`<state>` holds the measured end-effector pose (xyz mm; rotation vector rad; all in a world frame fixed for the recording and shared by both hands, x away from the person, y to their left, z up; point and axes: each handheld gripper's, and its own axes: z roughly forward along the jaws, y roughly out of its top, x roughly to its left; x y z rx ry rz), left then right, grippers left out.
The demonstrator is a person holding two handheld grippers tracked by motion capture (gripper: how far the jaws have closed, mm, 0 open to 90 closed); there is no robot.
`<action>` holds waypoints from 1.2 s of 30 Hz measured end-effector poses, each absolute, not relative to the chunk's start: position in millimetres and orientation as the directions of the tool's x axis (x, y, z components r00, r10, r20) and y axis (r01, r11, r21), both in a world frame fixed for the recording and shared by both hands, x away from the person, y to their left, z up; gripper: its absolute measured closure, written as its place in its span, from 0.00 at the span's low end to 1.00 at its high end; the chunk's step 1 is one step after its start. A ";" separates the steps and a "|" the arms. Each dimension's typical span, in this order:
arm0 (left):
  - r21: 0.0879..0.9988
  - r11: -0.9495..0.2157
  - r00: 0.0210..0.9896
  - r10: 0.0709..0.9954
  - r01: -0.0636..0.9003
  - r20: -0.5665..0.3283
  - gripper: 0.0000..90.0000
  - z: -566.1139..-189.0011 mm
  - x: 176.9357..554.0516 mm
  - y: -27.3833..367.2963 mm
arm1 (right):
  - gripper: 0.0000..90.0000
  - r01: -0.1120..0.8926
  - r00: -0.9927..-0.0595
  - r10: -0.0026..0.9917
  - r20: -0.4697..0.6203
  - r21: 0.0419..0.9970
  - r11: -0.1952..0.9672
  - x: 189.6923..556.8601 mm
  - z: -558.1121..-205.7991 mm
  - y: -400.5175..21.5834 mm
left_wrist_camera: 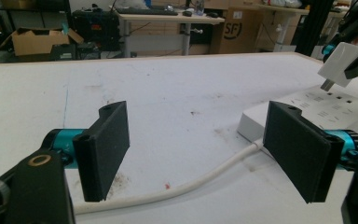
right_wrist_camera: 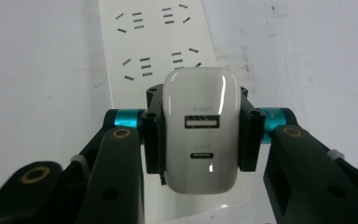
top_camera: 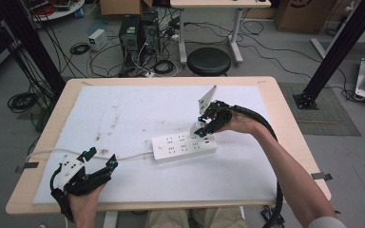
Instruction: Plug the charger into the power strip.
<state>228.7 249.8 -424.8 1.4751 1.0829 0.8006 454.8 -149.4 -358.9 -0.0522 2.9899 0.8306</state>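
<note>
1. High view: a white power strip (top_camera: 184, 147) lies on the white sheet (top_camera: 123, 114) that covers the wooden table (top_camera: 292, 142), right of centre; its white cable (top_camera: 133, 156) runs off to the left towards the table's left edge.
2. Same view: the right gripper (top_camera: 204, 127) sits over the strip's right end, held by the person's right hand (top_camera: 240, 122); a small white object is visible at its tip, but its shape is too small to read here.
3. Right gripper view resolves it: a white USB charger (right_wrist_camera: 200, 130) is pinched between the two black jaws, one pad on each side face. The face towards the camera carries two ports, a wider one above a smaller oval one.
4. Right gripper view also shows the strip's socket slots directly beyond the charger; the prongs are hidden behind the charger body.
5. Left gripper view supplies the side profile: the charger (left_wrist_camera: 342, 65) is tilted, a metal prong pointing down at the strip (left_wrist_camera: 307, 109) and apart from its surface.
6. Left gripper (top_camera: 100, 159), near the table's front left: jaws spread wide with nothing between them; its own view shows the cable (left_wrist_camera: 191, 186) lying across the sheet beyond the two pads
</note>
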 end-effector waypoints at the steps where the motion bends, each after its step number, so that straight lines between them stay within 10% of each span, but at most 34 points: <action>1: 0.979 0.000 0.357 0.931 0.205 -0.075 0.25 -424.8 227.7 250.4 | 0.70 -0.051 -0.998 -0.029 -0.052 0.507 0.860 455.1 -358.4 -148.0; 36: 0.973 -0.011 0.332 0.941 0.230 -0.068 0.25 -424.5 219.4 257.5 | 0.70 -0.186 -0.982 -0.184 -0.039 0.323 0.928 463.2 -358.6 -115.8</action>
